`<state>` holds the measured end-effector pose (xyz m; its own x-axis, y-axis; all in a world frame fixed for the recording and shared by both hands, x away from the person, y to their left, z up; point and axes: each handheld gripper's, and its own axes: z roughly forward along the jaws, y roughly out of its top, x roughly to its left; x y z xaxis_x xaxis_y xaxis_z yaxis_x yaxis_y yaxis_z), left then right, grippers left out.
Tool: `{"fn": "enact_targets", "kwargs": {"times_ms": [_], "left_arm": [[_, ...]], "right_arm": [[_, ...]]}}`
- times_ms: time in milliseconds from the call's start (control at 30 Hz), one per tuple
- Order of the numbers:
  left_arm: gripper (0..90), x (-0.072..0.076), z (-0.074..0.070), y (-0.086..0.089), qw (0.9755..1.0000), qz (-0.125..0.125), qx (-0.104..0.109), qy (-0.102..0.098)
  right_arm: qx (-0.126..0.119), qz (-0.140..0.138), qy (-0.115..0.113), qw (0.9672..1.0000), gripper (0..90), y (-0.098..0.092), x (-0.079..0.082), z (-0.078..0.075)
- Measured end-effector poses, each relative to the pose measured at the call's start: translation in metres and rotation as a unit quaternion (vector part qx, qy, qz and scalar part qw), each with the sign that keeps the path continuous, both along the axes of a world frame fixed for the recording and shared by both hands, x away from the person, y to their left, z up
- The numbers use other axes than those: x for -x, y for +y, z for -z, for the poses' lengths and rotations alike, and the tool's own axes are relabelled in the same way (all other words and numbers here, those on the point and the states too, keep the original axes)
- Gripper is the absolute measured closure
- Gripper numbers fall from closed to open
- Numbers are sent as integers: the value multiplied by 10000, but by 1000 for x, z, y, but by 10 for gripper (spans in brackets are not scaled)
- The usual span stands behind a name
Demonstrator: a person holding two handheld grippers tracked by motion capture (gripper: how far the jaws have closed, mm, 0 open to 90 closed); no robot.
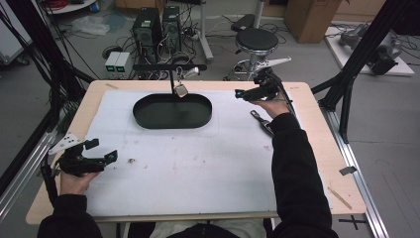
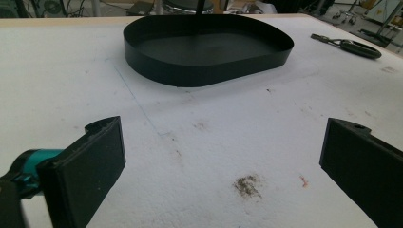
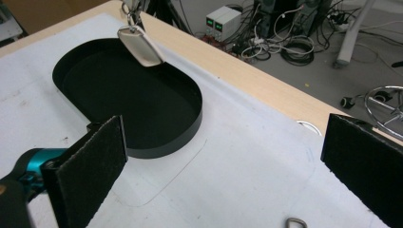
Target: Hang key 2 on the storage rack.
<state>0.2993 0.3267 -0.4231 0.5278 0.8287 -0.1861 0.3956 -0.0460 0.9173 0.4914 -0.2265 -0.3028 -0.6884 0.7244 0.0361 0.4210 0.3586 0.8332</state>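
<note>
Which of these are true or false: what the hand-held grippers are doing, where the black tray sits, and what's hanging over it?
1. Both hand-held grippers, left and right, have their jaws open. True.
2. The black tray holds several objects. False: its floor looks bare.
3. A silver tag hangs from the stand above the tray. True.
4. The right hand-held gripper is shut on the tag. False: its jaws stand apart, clear of the tag.
5. A dark tool lies on the white mat near the right forearm. True.
</note>
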Motion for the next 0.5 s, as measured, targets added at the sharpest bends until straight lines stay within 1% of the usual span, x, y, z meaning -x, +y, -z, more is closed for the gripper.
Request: {"fn": "enact_targets", "kwargs": {"times_ms": [133,267,400,467,500], "left_arm": [[18,0,0,0,10000,1,-4,-8],[17,0,0,0,10000,2,-1,-2],[17,0,0,0,10000,-3,4,-1],[18,0,0,0,10000,-1,-5,-1],[17,0,0,0,10000,-8,0,-1]], "right_arm": [[94,97,34,9999,7,-9,1,3],[130,269,105,9995,7,-22,2,10],[271,412,178,9986,7,-33,2,18],[254,479,237,9982,7,-38,1,22],[303,496,256,9980,7,-41,1,24]]}}
